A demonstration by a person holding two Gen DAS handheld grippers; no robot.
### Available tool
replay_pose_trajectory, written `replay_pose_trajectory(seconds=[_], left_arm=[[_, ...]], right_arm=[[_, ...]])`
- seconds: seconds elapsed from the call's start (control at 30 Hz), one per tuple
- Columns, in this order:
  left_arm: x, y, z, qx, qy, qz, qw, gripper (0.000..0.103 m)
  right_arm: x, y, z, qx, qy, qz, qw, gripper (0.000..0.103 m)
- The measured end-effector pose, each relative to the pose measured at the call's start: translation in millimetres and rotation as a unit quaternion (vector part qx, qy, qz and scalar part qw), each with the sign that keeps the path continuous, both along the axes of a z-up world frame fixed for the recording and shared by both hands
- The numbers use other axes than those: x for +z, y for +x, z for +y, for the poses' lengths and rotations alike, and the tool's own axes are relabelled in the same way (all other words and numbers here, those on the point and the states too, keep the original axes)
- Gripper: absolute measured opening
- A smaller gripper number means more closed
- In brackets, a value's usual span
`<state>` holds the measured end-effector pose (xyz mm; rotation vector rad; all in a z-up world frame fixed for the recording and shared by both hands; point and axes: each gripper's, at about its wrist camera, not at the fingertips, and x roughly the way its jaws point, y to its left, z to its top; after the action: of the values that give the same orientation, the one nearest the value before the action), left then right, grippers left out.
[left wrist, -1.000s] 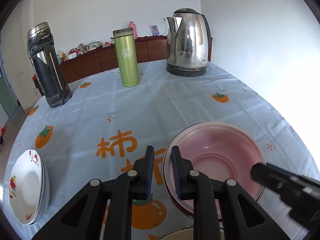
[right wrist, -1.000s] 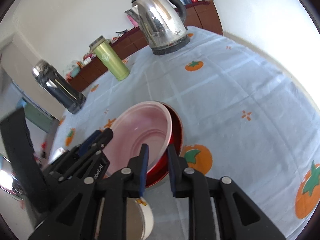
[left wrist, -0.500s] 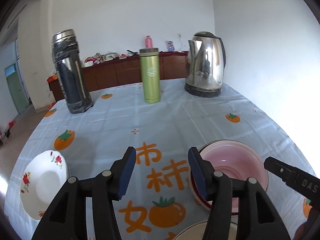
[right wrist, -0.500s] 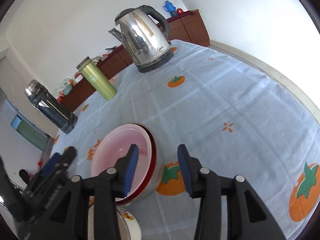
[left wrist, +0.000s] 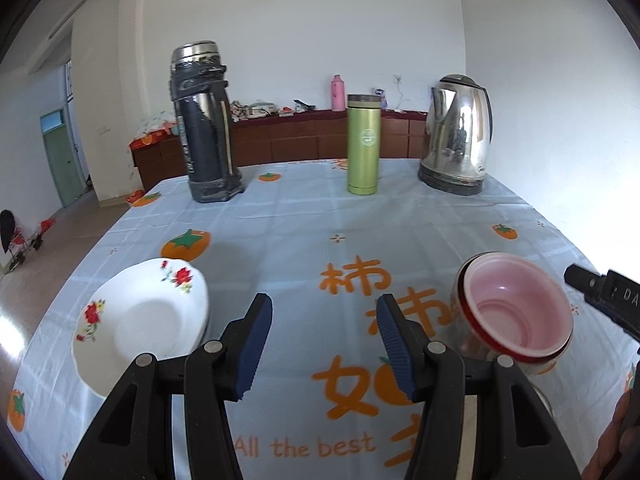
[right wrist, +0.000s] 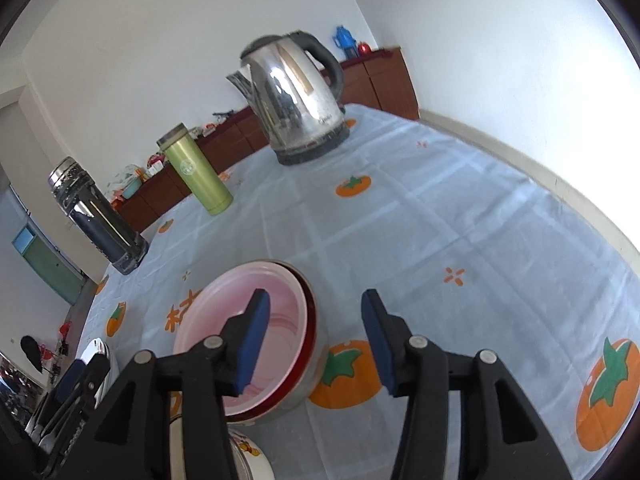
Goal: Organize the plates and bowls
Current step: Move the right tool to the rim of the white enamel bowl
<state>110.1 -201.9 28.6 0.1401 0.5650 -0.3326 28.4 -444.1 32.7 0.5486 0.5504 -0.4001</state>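
Note:
A pink bowl [left wrist: 516,312] sits nested in a red-rimmed bowl [left wrist: 466,320] on the tablecloth, at the right of the left wrist view. To the left lies a stack of white flowered plates [left wrist: 144,320]. My left gripper [left wrist: 326,344] hangs open over bare cloth between them, nothing in it. My right gripper [right wrist: 316,340] has its jaws opening. The red-rimmed bowl [right wrist: 310,320] shows its near edge in the gap, and the pads do not press it. The pink bowl [right wrist: 216,316] lies behind the left finger.
At the back stand a steel kettle [left wrist: 456,148], a green flask [left wrist: 362,148] and a dark thermos [left wrist: 206,128]. A patterned white bowl [right wrist: 250,456] lies close under the right gripper. The table drops off at right [right wrist: 560,196], with a wooden sideboard [left wrist: 300,140] beyond.
Both grippers have opened and let go of the nested bowls' rims. The left gripper drew back and swung left, so the plates now sit closer. The right gripper barely moved.

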Motion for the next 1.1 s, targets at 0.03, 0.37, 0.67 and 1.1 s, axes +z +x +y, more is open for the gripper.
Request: replay_pose_trajectory(seconds=[0.03, 0.37, 0.67, 1.1], left_arm=[[-2.2, -2.7, 3.4, 0.0, -0.002, -0.009, 1.0, 0.057], [-17.3, -8.8, 22.2, 0.011, -0.017, -0.031, 0.9993, 0.057], [-21.2, -20.3, 25.6, 0.0, -0.027, -0.028, 0.9992, 0.057], [-21.2, -35.8, 32.9, -0.021, -0.041, -0.013, 0.9989, 0.057]], right_arm=[[-0.1, -1.7, 1.9, -0.005, -0.006, -0.005, 1.0, 0.056], [-6.0, -38.2, 22.2, -0.034, -0.041, -0.044, 0.998, 0.066], [-8.3, -70.3, 32.3, -0.065, -0.063, -0.051, 0.995, 0.073], [-5.4, -86.5, 72.2, -0.043, -0.12, -0.051, 0.99, 0.075]])
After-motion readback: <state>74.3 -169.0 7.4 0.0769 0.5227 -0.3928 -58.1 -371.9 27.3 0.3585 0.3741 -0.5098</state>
